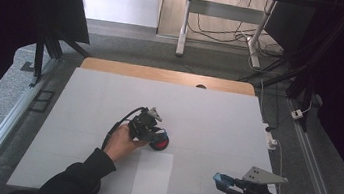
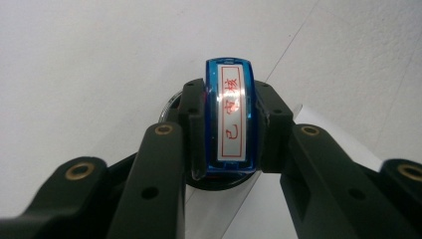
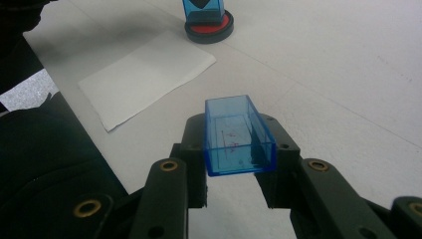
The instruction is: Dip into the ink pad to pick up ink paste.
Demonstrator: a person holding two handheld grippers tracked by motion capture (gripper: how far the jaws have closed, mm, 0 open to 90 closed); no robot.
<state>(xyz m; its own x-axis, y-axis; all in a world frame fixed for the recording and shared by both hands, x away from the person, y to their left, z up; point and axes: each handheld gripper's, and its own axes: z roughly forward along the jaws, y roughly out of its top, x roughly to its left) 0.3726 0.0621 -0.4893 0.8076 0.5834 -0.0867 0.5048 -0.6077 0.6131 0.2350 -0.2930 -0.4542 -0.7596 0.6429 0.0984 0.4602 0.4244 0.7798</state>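
The left gripper (image 2: 230, 130) pinches a blue stamp (image 2: 230, 117) between its two black jaws, one pad on each long side. In the left gripper view the stamp's labelled top faces the camera, a white strip with red characters running away from the wrist, so its long axis lies in line with the jaws. The stamp stands upright with its foot down on a round red ink pad (image 3: 209, 27) in a black dish.

Taking that ink pad as the landmark: in the high view the left gripper (image 1: 151, 130) sits right on it, and a white sheet of paper (image 1: 152, 175) lies just beside it on the person's side, flat on the white table (image 1: 217, 123).

The right gripper (image 3: 238, 149) is pressed onto a clear blue stamp cap (image 3: 238, 137), an open box with its hollow turned up and its long axis pointing ahead between the jaws. In the high view this gripper (image 1: 229, 183) is well apart from the ink pad, to the right and nearer the person.
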